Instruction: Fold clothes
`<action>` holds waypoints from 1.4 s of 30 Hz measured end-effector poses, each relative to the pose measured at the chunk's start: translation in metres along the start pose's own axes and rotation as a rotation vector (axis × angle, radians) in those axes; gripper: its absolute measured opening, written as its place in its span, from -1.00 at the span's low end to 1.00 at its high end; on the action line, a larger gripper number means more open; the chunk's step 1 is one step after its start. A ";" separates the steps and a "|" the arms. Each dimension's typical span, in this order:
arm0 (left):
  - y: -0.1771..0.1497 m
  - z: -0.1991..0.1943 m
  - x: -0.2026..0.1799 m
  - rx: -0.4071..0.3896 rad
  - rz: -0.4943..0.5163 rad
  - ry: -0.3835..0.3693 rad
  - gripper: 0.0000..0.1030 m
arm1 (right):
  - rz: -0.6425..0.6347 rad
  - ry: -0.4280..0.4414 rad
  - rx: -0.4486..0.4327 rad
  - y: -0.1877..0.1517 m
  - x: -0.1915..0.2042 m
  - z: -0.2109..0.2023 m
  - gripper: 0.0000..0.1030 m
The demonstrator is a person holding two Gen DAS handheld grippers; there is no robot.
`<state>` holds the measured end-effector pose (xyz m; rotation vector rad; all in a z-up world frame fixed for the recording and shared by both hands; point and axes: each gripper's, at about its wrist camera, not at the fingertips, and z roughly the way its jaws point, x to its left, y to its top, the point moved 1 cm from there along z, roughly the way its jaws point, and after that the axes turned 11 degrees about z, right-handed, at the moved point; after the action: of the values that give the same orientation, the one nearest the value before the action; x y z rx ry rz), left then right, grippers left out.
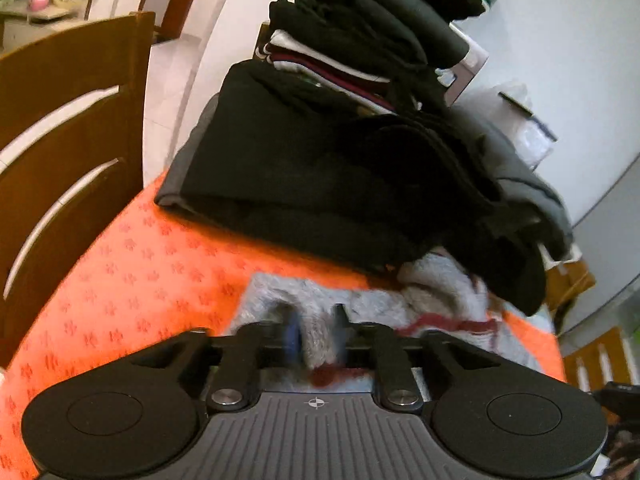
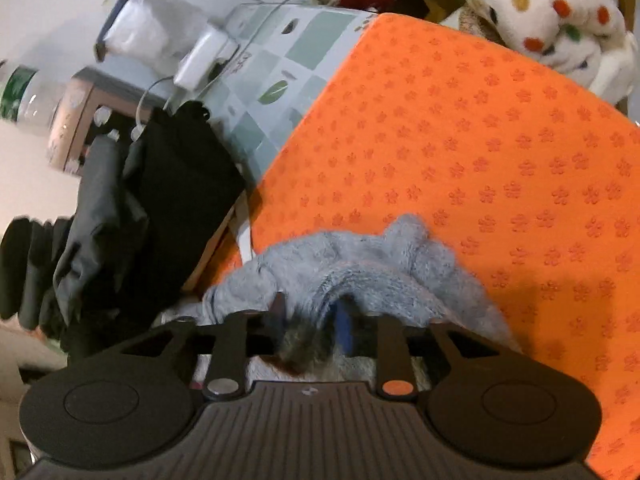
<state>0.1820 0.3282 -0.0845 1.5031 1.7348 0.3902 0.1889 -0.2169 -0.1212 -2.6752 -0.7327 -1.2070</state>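
The grey fleece garment (image 2: 360,264) lies bunched on the orange tabletop (image 2: 500,152), just beside the stack of dark folded clothes (image 1: 328,168). The left gripper (image 1: 316,332) and the right gripper (image 2: 310,320) each have fleece between their jaws. Both sets of jaws stand partly apart, and the blur hides whether the pads press the cloth — so a firm hold cannot be told. The likely risks: the thick pile slips free unevenly and the fold goes crooked, or the garment's near edge snags the dark stack and drags it out of order.
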 end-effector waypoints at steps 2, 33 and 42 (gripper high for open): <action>-0.004 -0.021 -0.003 -0.051 0.025 -0.021 0.35 | -0.056 0.032 -0.026 -0.004 0.006 -0.019 0.21; -0.102 -0.055 -0.040 0.354 0.637 -0.286 0.03 | -1.037 -0.079 0.305 -0.192 0.031 -0.039 0.28; -0.071 -0.085 0.001 0.028 0.365 -0.076 0.31 | -0.909 -0.047 0.058 -0.144 0.017 -0.092 0.28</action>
<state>0.0712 0.3336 -0.0790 1.8354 1.4106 0.4877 0.0688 -0.1113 -0.0594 -2.3359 -2.0776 -1.2005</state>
